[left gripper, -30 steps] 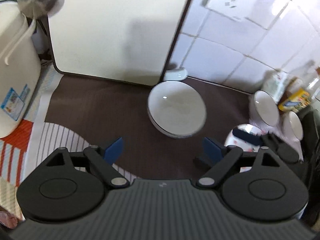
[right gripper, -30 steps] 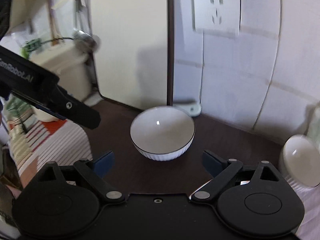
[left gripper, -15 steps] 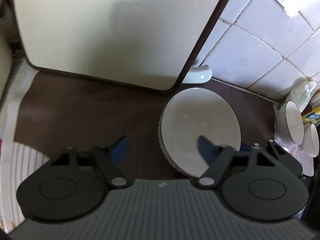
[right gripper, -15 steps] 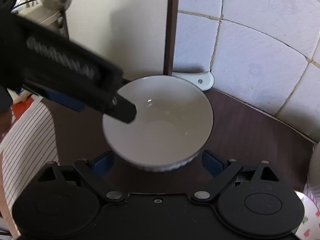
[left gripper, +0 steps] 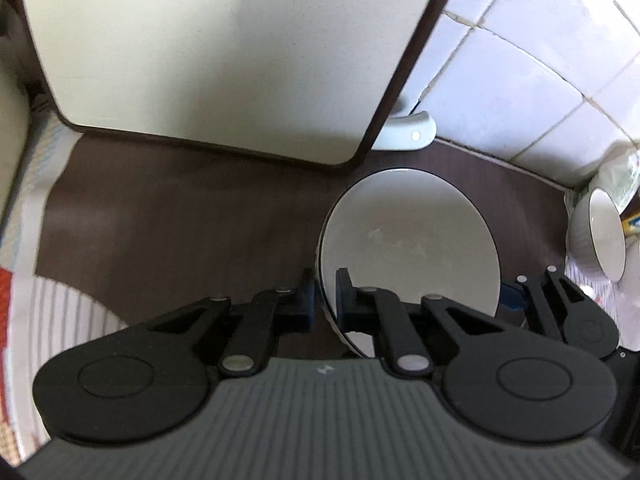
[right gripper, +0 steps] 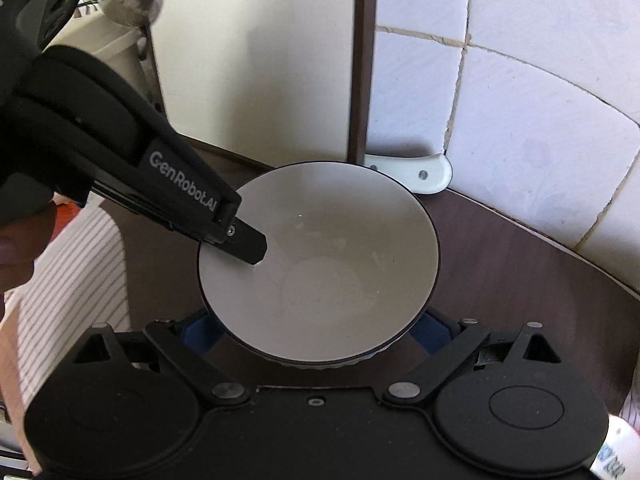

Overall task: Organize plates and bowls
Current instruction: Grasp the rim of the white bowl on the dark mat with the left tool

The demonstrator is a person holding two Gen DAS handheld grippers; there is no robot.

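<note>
Now your left gripper [left gripper: 322, 300] is clamped on the near-left rim of the white bowl [left gripper: 412, 248], one blue-padded finger outside the wall and the other inside it, drawn close together over the thin dark-edged rim. From the right wrist view you can see the same grasp from the other side: the inner finger tip [right gripper: 248, 244] of that tool rests against the bowl's [right gripper: 320, 264] inner slope at its left edge. The bowl sits on the dark brown mat [left gripper: 180, 224], just in front of the corner of the cream board [left gripper: 224, 52] that leans against the tiled wall [left gripper: 512, 80], with a pale knife handle [left gripper: 404, 136] lying behind it. Your right gripper [right gripper: 316, 332] is spread wide, its two blue pads flanking the bowl's near side low down; the rim overhangs them, so you cannot tell whether they touch the wall. Off to the right in the left wrist view, a second white bowl [left gripper: 600, 236] stands apart from the one you hold, on a light cloth. A striped cloth [left gripper: 60, 320] lies beside the mat on the left.
</note>
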